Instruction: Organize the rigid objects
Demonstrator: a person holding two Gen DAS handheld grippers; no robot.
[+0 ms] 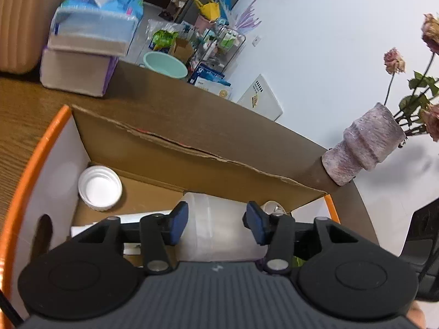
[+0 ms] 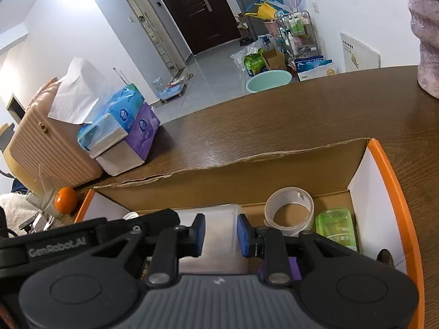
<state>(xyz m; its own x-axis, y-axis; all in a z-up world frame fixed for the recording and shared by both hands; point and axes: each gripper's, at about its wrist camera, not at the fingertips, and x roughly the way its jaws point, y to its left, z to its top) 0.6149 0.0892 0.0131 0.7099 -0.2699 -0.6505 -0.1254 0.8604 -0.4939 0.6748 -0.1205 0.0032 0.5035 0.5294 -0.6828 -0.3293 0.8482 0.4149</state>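
Observation:
An orange-rimmed cardboard box point(image 1: 192, 142) point(image 2: 384, 164) sits on the wooden table. Inside lie a white plastic container point(image 1: 216, 227) point(image 2: 219, 235), a white lid point(image 1: 100, 186), a tape roll point(image 2: 289, 211) and a green cup point(image 2: 336, 227). My left gripper point(image 1: 216, 223) is open above the box, its blue pads either side of the white container without touching it. My right gripper point(image 2: 221, 234) is open over the same container, pads apart from it. The left gripper's black body shows at the left of the right wrist view.
Stacked tissue packs point(image 2: 120, 134) point(image 1: 87, 44) and a tan ribbed case point(image 2: 49, 148) stand at the table's left. A vase of dried roses point(image 1: 365, 145) stands by the box's right corner. An orange point(image 2: 65, 199) lies beside the box. Floor clutter beyond the table.

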